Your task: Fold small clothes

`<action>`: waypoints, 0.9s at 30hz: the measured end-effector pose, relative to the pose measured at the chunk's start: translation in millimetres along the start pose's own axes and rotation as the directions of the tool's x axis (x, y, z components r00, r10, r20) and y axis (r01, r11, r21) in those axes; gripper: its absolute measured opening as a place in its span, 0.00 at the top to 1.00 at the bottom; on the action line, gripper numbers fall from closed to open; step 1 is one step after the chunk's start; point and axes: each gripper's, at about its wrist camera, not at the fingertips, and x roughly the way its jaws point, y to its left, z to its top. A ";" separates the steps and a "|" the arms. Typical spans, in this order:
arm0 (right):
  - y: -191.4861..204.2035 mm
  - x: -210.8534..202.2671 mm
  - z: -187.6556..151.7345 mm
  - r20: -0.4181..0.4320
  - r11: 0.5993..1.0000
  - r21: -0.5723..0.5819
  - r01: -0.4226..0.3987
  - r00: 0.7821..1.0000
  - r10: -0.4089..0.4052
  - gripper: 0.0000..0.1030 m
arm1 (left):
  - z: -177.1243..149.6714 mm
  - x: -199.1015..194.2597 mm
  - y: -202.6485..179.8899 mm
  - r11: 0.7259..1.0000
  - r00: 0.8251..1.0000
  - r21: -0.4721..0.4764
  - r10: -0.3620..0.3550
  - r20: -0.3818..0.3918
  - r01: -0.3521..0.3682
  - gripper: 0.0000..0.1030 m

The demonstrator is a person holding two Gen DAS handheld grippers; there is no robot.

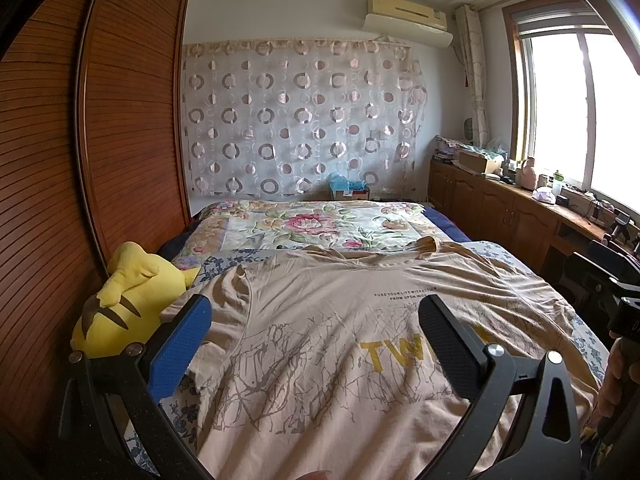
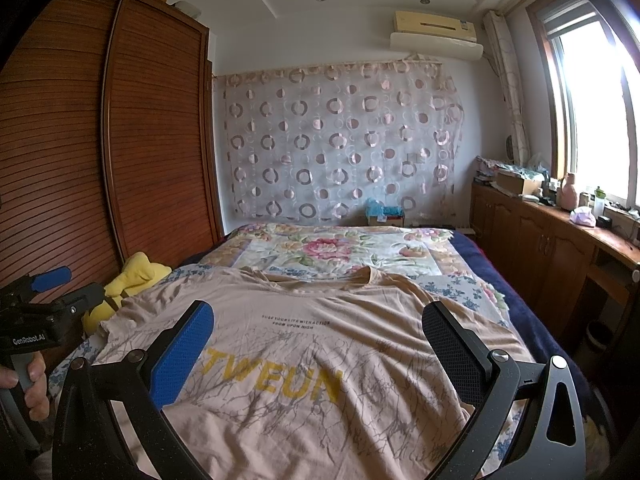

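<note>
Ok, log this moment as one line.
stage: before first fold | T-shirt: spread flat on bed, print up | left gripper: open, above shirt | right gripper: open, above shirt

Daylight glares through the window (image 1: 560, 112); fisheye edges bend and darken.

Bed (image 2: 568, 364), access notes. Near half: covered by the spread beige T-shirt (image 2: 304, 364), lying flat and low. Far half: floral quilt (image 2: 340, 252), flat, nothing standing on it. Left edge: yellow plush toy (image 1: 124, 300) lies just beside the T-shirt's sleeve, wedged against the slatted wardrobe (image 1: 132, 120); passage tight there. Right edge: a narrow aisle, bounded by the wooden cabinet (image 2: 540, 244) with a cluttered top. Far edge: cardboard box (image 2: 386, 216) against the curtained wall.
</note>
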 end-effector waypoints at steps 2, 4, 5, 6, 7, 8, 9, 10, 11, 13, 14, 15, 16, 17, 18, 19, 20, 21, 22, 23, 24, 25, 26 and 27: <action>0.0 0.0 0.1 0.001 1.000 0.000 0.000 1.000 0.000 0.00 | -0.2 -0.1 -0.1 1.000 1.000 0.000 0.000 0.000 0.000 0.00; 0.0 0.1 0.2 0.000 1.000 0.001 -0.001 1.000 0.001 0.00 | 0.8 -0.8 -0.3 1.000 1.000 0.001 0.001 0.001 -0.001 0.00; -0.1 -0.1 0.5 -0.001 1.000 0.000 -0.001 1.000 0.001 0.00 | -0.2 -0.3 0.0 1.000 1.000 0.000 0.000 0.001 0.000 0.00; 0.3 0.1 0.5 0.000 1.000 0.000 -0.001 1.000 0.001 0.00 | -0.3 -0.2 0.0 1.000 1.000 0.000 0.000 0.001 0.000 0.00; 0.3 0.2 0.7 0.000 1.000 0.000 -0.001 1.000 0.001 0.00 | 0.7 -0.9 -0.3 1.000 1.000 0.000 0.000 0.001 0.000 0.00; 0.3 0.2 0.8 -0.001 1.000 0.001 -0.001 1.000 0.001 0.00 | -0.3 -0.4 0.0 1.000 1.000 0.000 0.000 0.002 0.000 0.00; 0.5 0.3 0.7 -0.001 1.000 0.001 -0.002 1.000 0.002 0.00 | 0.0 -0.6 -0.1 1.000 1.000 0.000 0.001 0.002 -0.001 0.00; 0.9 0.2 0.6 -0.001 1.000 0.000 -0.001 1.000 0.001 0.00 | 1.4 -1.4 -0.4 1.000 1.000 0.000 0.001 0.002 -0.001 0.00; 0.4 0.1 0.7 0.000 1.000 0.000 0.000 1.000 0.000 0.00 | -0.4 -0.5 0.1 1.000 1.000 -0.001 0.000 0.002 0.000 0.00; 0.3 0.1 0.7 0.000 1.000 0.001 -0.001 1.000 0.001 0.00 | 0.4 -1.2 -0.2 1.000 1.000 -0.001 0.000 0.002 0.000 0.00; 0.6 0.3 0.5 0.000 1.000 0.001 -0.002 1.000 0.002 0.00 | -0.7 -0.5 0.1 1.000 1.000 0.000 0.000 0.003 0.000 0.00; 0.9 0.2 0.6 0.000 1.000 0.001 -0.001 1.000 0.001 0.00 | -0.7 -0.5 0.1 1.000 1.000 0.000 0.000 0.003 0.000 0.00; 0.4 0.0 0.6 0.001 1.000 0.001 -0.001 1.000 0.001 0.00 | 0.2 -1.3 -0.1 1.000 1.000 -0.001 0.000 0.003 0.000 0.00; 0.4 0.0 0.6 0.001 1.000 0.001 -0.001 1.000 0.001 0.00 | -0.6 -0.6 0.1 1.000 1.000 0.000 0.000 0.004 0.000 0.00; 0.7 0.3 0.4 0.001 1.000 0.001 -0.002 1.000 0.002 0.00 | -0.7 -0.5 0.1 1.000 1.000 -0.001 0.000 0.004 0.000 0.00; 1.1 0.4 0.9 0.002 1.000 0.001 -0.002 1.000 0.002 0.00 | -0.7 -0.5 0.1 1.000 1.000 -0.001 0.000 0.003 0.000 0.00; 0.7 0.0 1.0 0.001 1.000 0.001 -0.002 1.000 0.002 0.00 | -0.7 -0.7 0.2 1.000 1.000 -0.001 0.000 0.004 0.000 0.00; 1.5 0.1 1.1 0.002 1.000 0.000 -0.002 1.000 0.002 0.00 | -0.8 -0.6 0.2 1.000 1.000 -0.001 0.000 0.004 0.000 0.00; 2.4 0.2 1.4 0.003 1.000 -0.001 -0.002 1.000 0.002 0.00 | -0.9 -0.7 0.2 1.000 1.000 -0.001 0.001 0.004 -0.001 0.00; 2.4 0.0 2.6 0.003 1.000 0.000 -0.003 1.000 0.003 0.00 | 0.7 -2.1 -0.2 1.000 1.000 -0.001 0.001 0.004 -0.001 0.00; 2.7 0.4 3.0 0.004 1.000 0.000 -0.004 1.000 0.004 0.00 | -1.0 -0.7 0.2 1.000 1.000 -0.001 -0.001 0.004 0.001 0.00; 3.1 0.9 3.4 0.004 1.000 0.001 -0.004 1.000 0.004 0.00 | -1.1 -0.7 0.2 1.000 1.000 0.000 0.000 0.005 0.000 0.00; 3.7 0.9 3.8 0.005 1.000 0.001 -0.004 1.000 0.004 0.00 | -0.9 -0.7 0.2 1.000 1.000 -0.001 0.001 0.005 -0.001 0.00; 3.3 0.5 3.5 0.005 1.000 0.000 -0.004 1.000 0.004 0.00 | -1.1 -0.8 0.3 1.000 1.000 -0.001 0.000 0.004 0.000 0.00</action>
